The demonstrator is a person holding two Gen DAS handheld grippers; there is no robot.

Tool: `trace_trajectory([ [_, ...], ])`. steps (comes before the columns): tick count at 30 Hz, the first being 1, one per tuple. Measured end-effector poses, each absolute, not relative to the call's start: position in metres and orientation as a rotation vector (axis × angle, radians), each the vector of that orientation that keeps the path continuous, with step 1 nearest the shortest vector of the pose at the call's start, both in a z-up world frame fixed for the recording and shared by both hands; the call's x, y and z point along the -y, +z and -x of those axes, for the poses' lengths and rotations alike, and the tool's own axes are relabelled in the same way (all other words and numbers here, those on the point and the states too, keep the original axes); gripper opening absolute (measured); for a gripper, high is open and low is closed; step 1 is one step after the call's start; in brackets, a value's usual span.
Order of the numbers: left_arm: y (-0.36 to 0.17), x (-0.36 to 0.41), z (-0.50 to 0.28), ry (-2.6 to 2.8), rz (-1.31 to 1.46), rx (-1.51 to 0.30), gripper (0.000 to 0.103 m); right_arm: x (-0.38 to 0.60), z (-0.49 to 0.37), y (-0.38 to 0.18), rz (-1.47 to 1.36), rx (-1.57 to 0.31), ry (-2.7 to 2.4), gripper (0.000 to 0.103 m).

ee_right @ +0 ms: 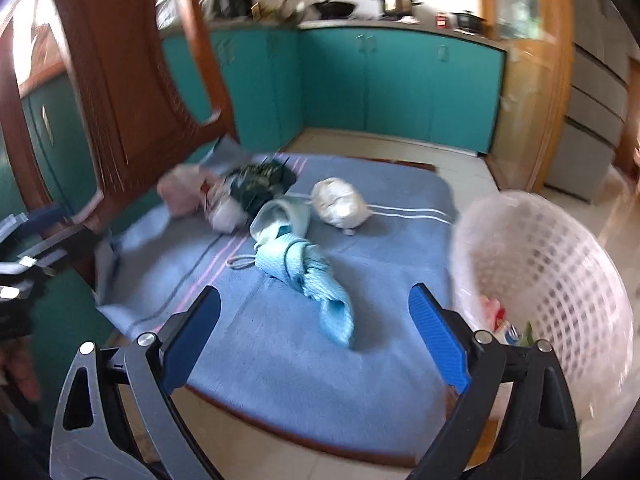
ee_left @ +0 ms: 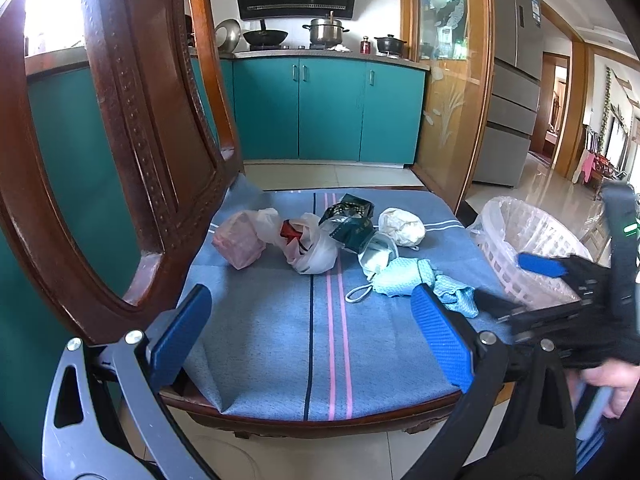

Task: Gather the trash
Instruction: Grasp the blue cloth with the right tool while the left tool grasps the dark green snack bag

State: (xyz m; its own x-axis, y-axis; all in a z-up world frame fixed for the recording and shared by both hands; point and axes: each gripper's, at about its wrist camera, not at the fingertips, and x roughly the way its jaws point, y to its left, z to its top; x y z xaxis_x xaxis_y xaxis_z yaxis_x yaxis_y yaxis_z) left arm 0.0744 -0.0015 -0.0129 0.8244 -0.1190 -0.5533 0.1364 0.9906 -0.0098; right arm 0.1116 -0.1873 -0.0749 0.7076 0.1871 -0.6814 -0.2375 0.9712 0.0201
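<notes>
Trash lies in a loose cluster on the blue striped cloth chair cushion (ee_left: 280, 320), at mid-frame in both views. Items, left to right in the left wrist view: pale pink crumpled plastic bag (ee_left: 239, 244); white plastic bag with something red inside (ee_left: 310, 250); dark green foil wrapper (ee_left: 350, 216); cream-white crumpled paper ball (ee_left: 402, 227); and, nearer the camera, a light blue face mask with a white ear loop (ee_left: 400, 280), with more blue fabric bunched against it.

White perforated plastic basket lined with a clear bag (ee_left: 516, 236) stands off the cushion's right edge, at right of frame. In the right wrist view a few scraps, red and green, show at its bottom; what they are is too blurred to tell.

Left gripper (ee_left: 316, 340): jaws wide, nothing between them, low in frame over the near part of the cushion. Right gripper (ee_right: 316, 340): jaws likewise wide and empty, also over the near cushion, the blue mask just beyond its fingertips. The right wrist view is motion-blurred.

Judgement: the step in hand is an approach for another pick; most of the pile is yet to be collected. The mask is the closest target for the right gripper. The next move calls for advancing and lowering until the pads straddle the bunched fabric, closing on the thick part rather than the loop, then carrying it rightward over the basket rim.
</notes>
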Motion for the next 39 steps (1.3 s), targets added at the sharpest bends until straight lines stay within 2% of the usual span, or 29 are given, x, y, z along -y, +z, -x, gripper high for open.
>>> trace_trajectory([
  [6, -0.019, 0.002, -0.08, -0.127, -0.037, -0.602, 0.099, 0.173, -0.16, -0.114, 0.057, -0.86, 0.261, 0.093],
  [9, -0.023, 0.004, -0.088, -0.131, -0.054, -0.605, 0.099, 0.171, -0.172, -0.126, 0.075, -0.877, 0.25, 0.088],
  [11, -0.024, 0.009, -0.099, -0.139, -0.065, -0.606, 0.099, 0.172, -0.177, -0.135, 0.082, -0.903, 0.251, 0.075],
  [13, -0.023, 0.015, -0.112, -0.15, -0.079, -0.599, 0.099, 0.174, -0.179, -0.14, 0.083, -0.925, 0.253, 0.041],
  [15, -0.024, 0.027, -0.13, -0.173, -0.106, -0.595, 0.099, 0.176, -0.179, -0.138, 0.071, -0.945, 0.277, 0.017],
  [18, -0.027, 0.05, -0.161, -0.194, -0.176, -0.587, 0.099, 0.18, -0.174, -0.125, 0.048, -0.934, 0.294, 0.013],
  [26, -0.052, 0.097, -0.229, -0.246, -0.328, -0.662, 0.099, 0.194, -0.161, -0.101, 0.034, -0.912, 0.323, 0.013],
  [27, -0.056, 0.097, -0.236, -0.239, -0.315, -0.685, 0.096, 0.195, -0.162, -0.1, 0.03, -0.911, 0.325, 0.013],
  [28, -0.06, 0.095, -0.242, -0.237, -0.28, -0.717, 0.081, 0.196, -0.162, -0.099, 0.03, -0.91, 0.325, 0.013],
  [29, -0.064, 0.09, -0.247, -0.238, -0.236, -0.749, 0.059, 0.197, -0.162, -0.098, 0.029, -0.911, 0.325, 0.013],
  [30, -0.066, 0.085, -0.252, -0.229, -0.193, -0.777, 0.052, 0.198, -0.162, -0.098, 0.026, -0.912, 0.328, 0.013],
  [33, -0.064, 0.062, -0.251, -0.227, -0.028, -0.804, 0.043, 0.195, -0.16, -0.096, 0.027, -0.907, 0.341, 0.013],
  [39, -0.022, 0.037, -0.2, -0.259, 0.05, -0.667, 0.041, 0.192, -0.156, -0.091, 0.025, -0.895, 0.351, 0.013],
])
